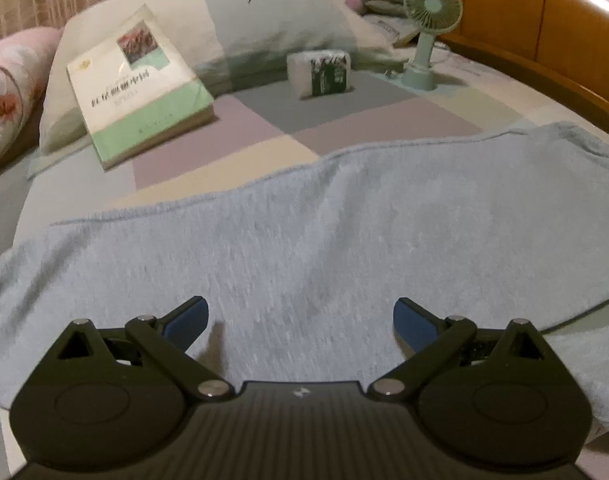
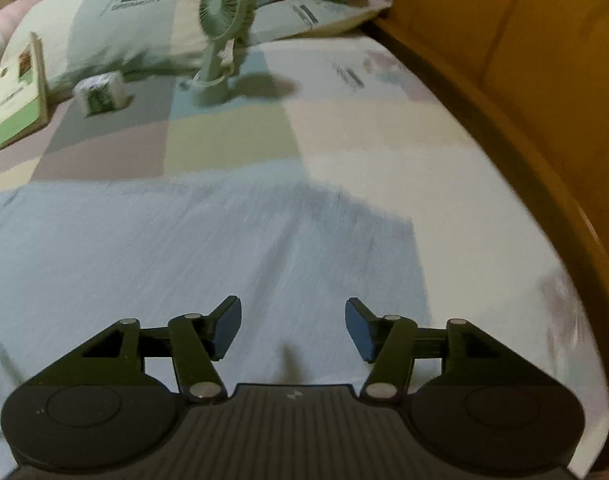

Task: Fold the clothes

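Both tongs were spread wide, gripping nothing: left gripper (image 1: 300, 316) and right gripper (image 2: 292, 328) hung just over the light-blue garment (image 1: 324, 232), which lay flat across the near bed (image 1: 384, 128). I read that as poised for edge grabs. Book (image 1: 140, 88), tissue pack (image 1: 320, 72) and fan (image 1: 428, 28) sat beyond it, out of the way.
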The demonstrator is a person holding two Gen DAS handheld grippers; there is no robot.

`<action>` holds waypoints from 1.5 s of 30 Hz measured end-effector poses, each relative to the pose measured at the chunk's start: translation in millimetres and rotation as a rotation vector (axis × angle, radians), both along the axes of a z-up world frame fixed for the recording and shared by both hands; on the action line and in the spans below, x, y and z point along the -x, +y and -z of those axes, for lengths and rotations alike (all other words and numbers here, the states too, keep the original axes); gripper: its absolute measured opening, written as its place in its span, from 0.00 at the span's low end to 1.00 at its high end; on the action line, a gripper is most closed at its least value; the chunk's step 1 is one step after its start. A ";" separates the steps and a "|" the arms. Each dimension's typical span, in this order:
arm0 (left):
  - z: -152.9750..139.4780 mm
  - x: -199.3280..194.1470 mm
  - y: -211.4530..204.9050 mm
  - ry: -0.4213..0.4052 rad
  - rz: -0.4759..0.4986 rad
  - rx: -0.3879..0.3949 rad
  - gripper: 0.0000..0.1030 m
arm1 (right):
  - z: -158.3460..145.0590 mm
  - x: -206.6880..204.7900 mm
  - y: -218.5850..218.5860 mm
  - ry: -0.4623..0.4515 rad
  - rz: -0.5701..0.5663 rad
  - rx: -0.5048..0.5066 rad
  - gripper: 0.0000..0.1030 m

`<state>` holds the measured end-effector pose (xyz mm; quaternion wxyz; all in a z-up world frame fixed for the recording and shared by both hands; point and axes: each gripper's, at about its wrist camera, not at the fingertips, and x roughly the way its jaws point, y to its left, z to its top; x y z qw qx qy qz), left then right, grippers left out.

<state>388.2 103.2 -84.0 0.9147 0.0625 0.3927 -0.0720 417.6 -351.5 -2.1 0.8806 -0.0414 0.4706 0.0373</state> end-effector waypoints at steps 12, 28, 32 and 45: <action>14.4 8.7 1.6 0.043 -0.022 0.055 0.99 | -10.9 160.4 60.1 -0.039 -0.010 -0.175 0.84; -38.6 83.7 205.5 -0.021 -0.521 0.362 0.97 | -1.4 196.9 77.1 -0.087 -0.078 -0.344 0.88; -20.5 80.9 250.0 -0.020 -0.610 0.501 0.97 | -2.1 197.1 76.4 -0.090 -0.066 -0.350 0.88; 7.0 12.1 317.9 -0.016 -0.556 0.725 0.92 | -5.6 186.1 88.4 -0.079 -0.061 -0.336 0.88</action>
